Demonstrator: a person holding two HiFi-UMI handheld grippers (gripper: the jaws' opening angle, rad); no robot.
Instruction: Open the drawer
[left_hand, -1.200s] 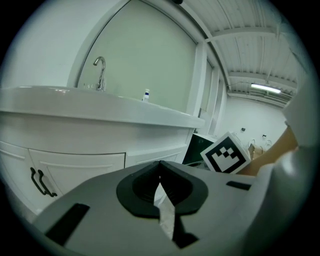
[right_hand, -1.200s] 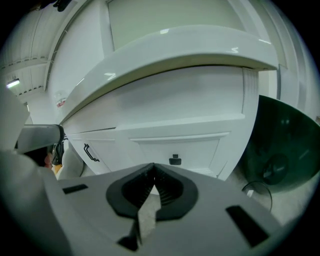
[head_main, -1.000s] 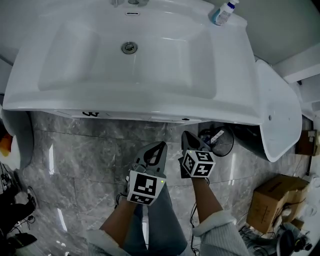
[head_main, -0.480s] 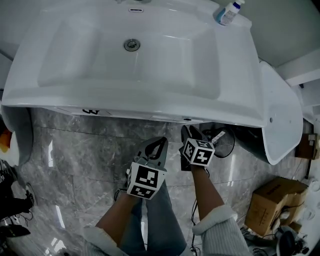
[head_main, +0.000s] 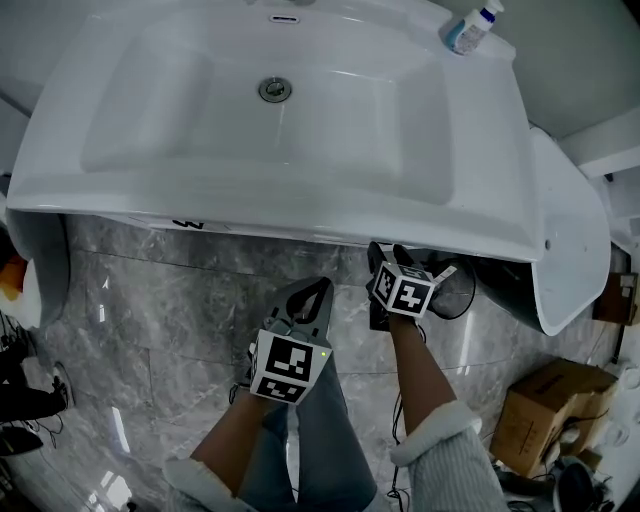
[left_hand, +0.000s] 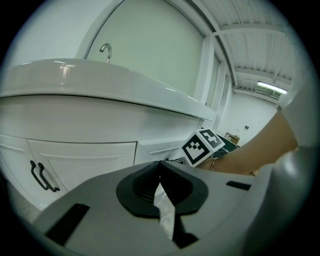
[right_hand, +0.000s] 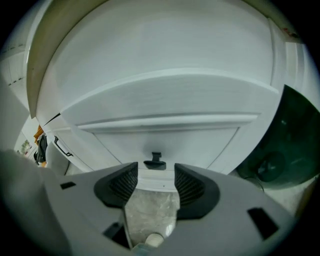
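Observation:
A white drawer front (right_hand: 165, 135) with a small black handle (right_hand: 155, 163) fills the right gripper view. My right gripper (right_hand: 156, 173) is open, its jaws have just been opening, and the handle sits just beyond the tips with nothing between the pads. In the head view the right gripper (head_main: 386, 262) reaches under the rim of the white basin (head_main: 300, 215), which hides the drawer. My left gripper (head_main: 318, 292) hangs back over the floor, its jaws shut (left_hand: 160, 165) on nothing.
A cabinet door with a black handle (left_hand: 42, 176) is left of the drawer. A bottle (head_main: 470, 28) stands at the basin's back right. A white toilet (head_main: 570, 230), a dark bin (right_hand: 282, 145) and a cardboard box (head_main: 545, 400) are at the right.
My right gripper has moved forward and down toward the vanity, so its tips now sit under the basin's rim. The left gripper has stayed almost where it was.

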